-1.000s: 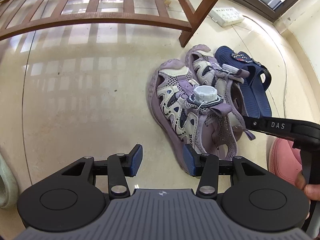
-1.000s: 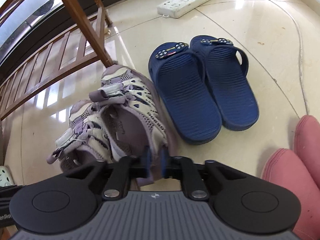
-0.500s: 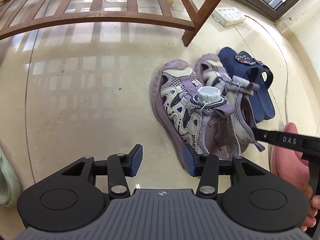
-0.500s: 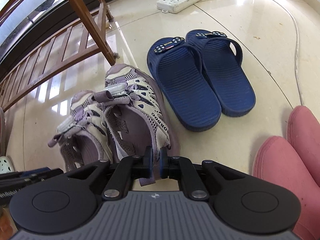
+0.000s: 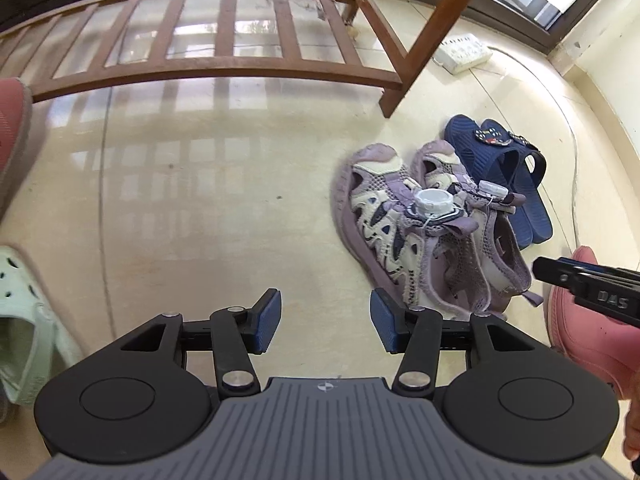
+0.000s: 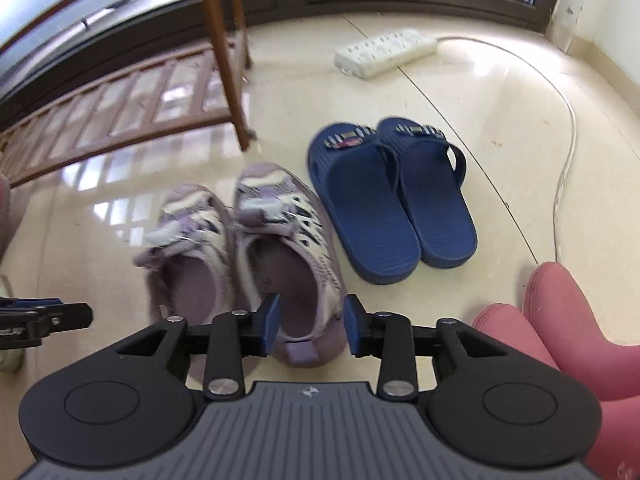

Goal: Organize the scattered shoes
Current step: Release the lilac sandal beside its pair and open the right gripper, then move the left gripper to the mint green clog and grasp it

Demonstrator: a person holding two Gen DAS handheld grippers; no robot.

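Note:
Two purple sandals (image 6: 236,248) stand side by side on the tiled floor, toes toward the wooden rack. A pair of blue slides (image 6: 396,204) lies just right of them. My right gripper (image 6: 307,324) is open, its blue pads either side of the right sandal's heel (image 6: 298,320) and not pressing it. In the left wrist view the purple sandals (image 5: 424,232) and blue slides (image 5: 504,168) sit at right. My left gripper (image 5: 325,320) is open over bare floor, left of the sandals, holding nothing.
A wooden rack (image 5: 224,68) with slats and a slanted leg (image 6: 224,52) stands behind the shoes. A white power strip (image 6: 384,52) and its cable lie at the back. Pink shoes (image 6: 568,320) sit at right, a pale green clog (image 5: 24,320) and another pink shoe (image 5: 12,128) at left.
My right gripper set the second purple sandal down beside the first and opened. Both cameras pulled back and tilted up. The left gripper stayed open.

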